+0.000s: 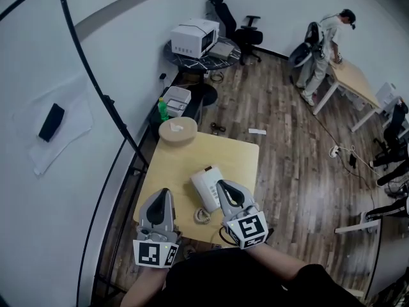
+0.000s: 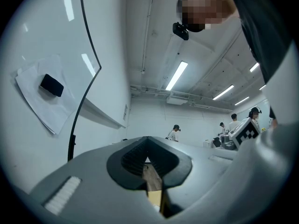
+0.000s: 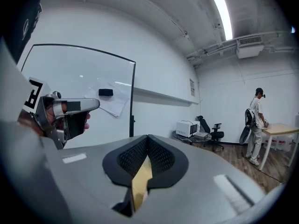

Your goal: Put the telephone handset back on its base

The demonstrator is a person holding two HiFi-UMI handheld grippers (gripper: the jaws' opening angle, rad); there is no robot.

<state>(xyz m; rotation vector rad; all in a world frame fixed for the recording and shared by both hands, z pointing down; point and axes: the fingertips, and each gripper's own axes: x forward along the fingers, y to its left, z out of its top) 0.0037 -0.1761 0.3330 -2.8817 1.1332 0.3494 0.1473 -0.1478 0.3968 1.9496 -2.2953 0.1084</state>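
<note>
A white telephone (image 1: 207,187) lies on the small wooden table (image 1: 239,155), its coiled cord (image 1: 202,216) bunched at the near edge. The handset appears to rest on the base, but I cannot tell for sure. My right gripper (image 1: 222,185) hovers over the phone's right side, its jaws shut with nothing between them (image 3: 148,149). To the left of the phone, above the table's near left corner, my left gripper (image 1: 163,192) is also shut and empty (image 2: 147,160). Both gripper views point up at walls and ceiling, and neither shows the phone.
A round wooden stool (image 1: 178,131) stands at the table's far left corner, with a green bottle (image 1: 162,109) behind it. A microwave (image 1: 195,36) sits on a dark round table. A whiteboard (image 1: 45,75) runs along the left. A person (image 1: 326,43) stands at a far desk.
</note>
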